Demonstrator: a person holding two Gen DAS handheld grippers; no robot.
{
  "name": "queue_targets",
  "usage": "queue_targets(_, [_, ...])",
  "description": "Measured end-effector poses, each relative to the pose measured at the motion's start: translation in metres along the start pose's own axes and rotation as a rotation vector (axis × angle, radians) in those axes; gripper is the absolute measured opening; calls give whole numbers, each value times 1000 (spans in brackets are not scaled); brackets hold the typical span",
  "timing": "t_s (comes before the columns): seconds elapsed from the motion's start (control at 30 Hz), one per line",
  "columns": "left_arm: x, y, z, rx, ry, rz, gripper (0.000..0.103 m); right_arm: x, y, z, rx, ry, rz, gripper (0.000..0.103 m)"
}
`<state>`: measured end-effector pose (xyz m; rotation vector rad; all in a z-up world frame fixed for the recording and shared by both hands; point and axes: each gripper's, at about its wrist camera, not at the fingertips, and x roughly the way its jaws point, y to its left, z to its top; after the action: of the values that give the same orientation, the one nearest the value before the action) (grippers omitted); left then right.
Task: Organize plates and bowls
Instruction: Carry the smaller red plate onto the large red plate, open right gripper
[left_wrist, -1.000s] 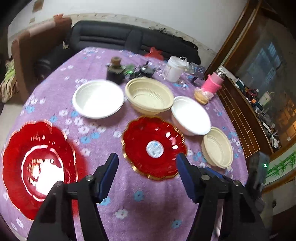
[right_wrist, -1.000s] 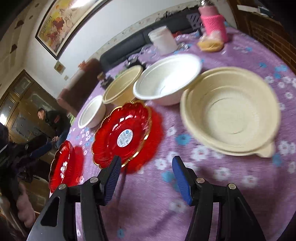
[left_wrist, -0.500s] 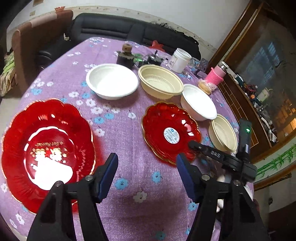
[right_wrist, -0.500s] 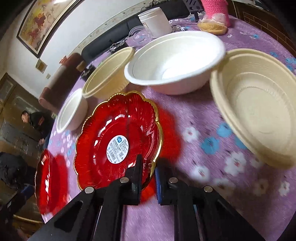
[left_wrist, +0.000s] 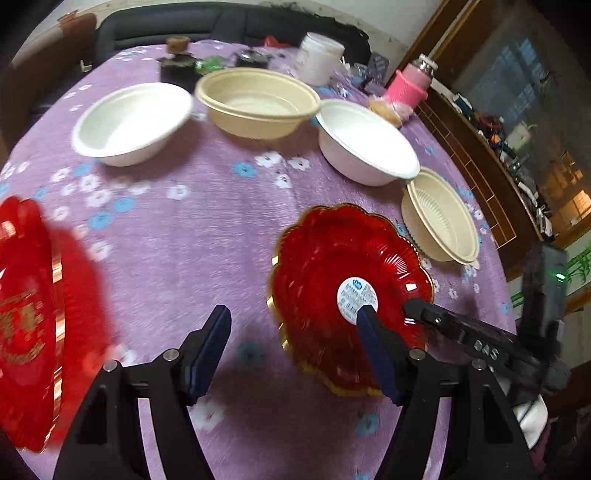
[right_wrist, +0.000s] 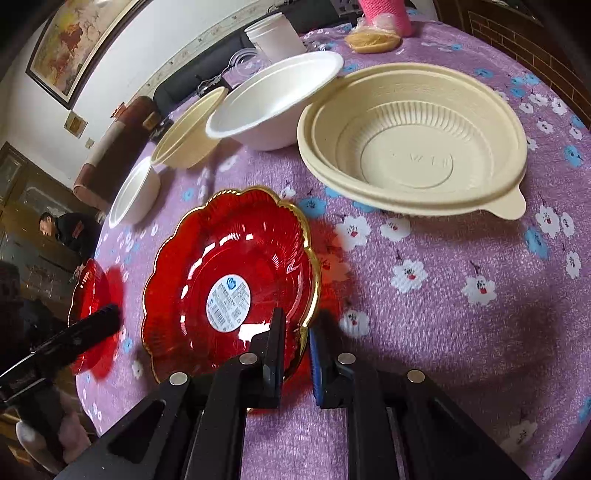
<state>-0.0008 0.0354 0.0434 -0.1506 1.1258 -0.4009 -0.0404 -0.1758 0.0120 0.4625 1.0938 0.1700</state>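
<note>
Left wrist view: left gripper (left_wrist: 295, 350) half open and just been widening, empty, above purple cloth; sticker plate (left_wrist: 351, 295) to its right, second red plate (left_wrist: 26, 321) farther left.

Right wrist view: right gripper (right_wrist: 295, 354) clamped on sticker plate's (right_wrist: 229, 280) near rim, so nearer; ribbed beige bowl (right_wrist: 413, 140) beyond, right.

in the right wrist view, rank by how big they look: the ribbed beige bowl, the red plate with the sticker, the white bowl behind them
1. ribbed beige bowl
2. red plate with the sticker, looking nearly as large, though it lies nearer the camera, so this order is unsure
3. white bowl, farther back, so it may only look smaller
</note>
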Motion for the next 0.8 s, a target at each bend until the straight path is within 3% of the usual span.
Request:
queue_targets(0.07, [16, -2, 4, -3, 26, 5, 69, 1, 3, 0, -14, -20, -18, 13])
queue_targets(0.13, [26, -1, 5, -13, 43, 0, 56, 3, 5, 2, -22, -32, -27, 13])
queue_targets(0.17, [31, -2, 6, -15, 54, -6, 44, 4, 5, 3, -24, -36, -28, 13])
queue_targets(0.3, [36, 0, 6, -18, 42, 30, 30, 5, 4, 5, -23, -66, -33, 15])
queue_targets(0.57, [12, 11, -2, -62, -7, 10, 27, -1, 14, -1, -60, -91, -25, 13])
queue_targets(0.8, [-45, 36, -13, -123, -138, -16, 27, -22, 55, -1, -139, -140, 8, 14])
